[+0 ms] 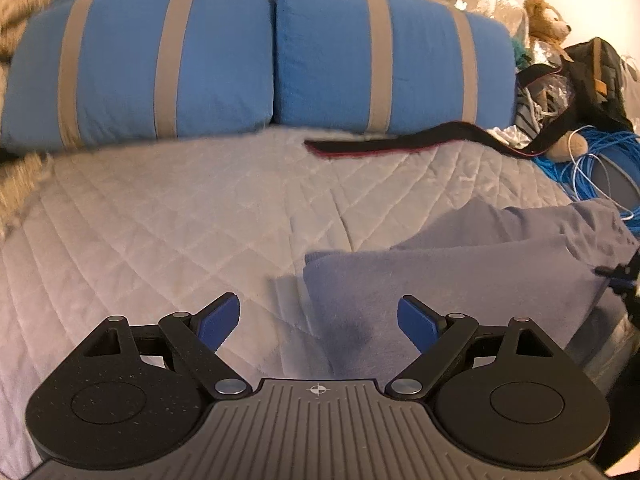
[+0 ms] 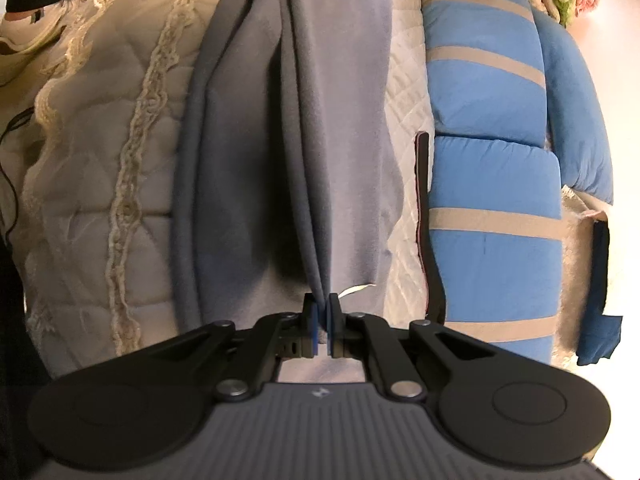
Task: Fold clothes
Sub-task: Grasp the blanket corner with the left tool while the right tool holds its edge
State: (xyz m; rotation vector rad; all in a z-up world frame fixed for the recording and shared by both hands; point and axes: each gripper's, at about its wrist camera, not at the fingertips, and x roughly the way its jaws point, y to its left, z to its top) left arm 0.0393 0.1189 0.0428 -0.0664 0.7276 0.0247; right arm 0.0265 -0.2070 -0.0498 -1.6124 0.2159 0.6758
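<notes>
— Right gripper (image 2: 322, 322) has its jaws pinched tight on a ridge of the grey-blue garment (image 2: 288, 128); we see the cloth pulled into a pleat running away from the pads. Our left gripper (image 1: 318, 322) stands wide, nothing between its blue pads (image 1: 218, 322), hovering above the near corner of that same garment, which lies on the quilted bedspread (image 1: 168, 216), nearer us than the blue striped pillows (image 1: 256, 60).

— What could go wrong for us?

— We think the pinch looks thin. If only the top layer is caught, lifting would peel it off and leave the rest bunched. And if the left closes too far from the corner, we would grab bedspread along with the cloth and drag the quilt.

— Anything else close by?

— That black strap (image 1: 400, 142) lies on the far side of the bed, near the pillows. A wide sweep of the fold could catch it.

— What can we not make out?

— How many layers sit in the right jaws; the pads hide it. The garment's right end runs out past the frame edge in the left view, so we cannot tell its shape or kind. The white sliver (image 2: 354, 290) beside the right fingers may be a label; too small to tell.
</notes>
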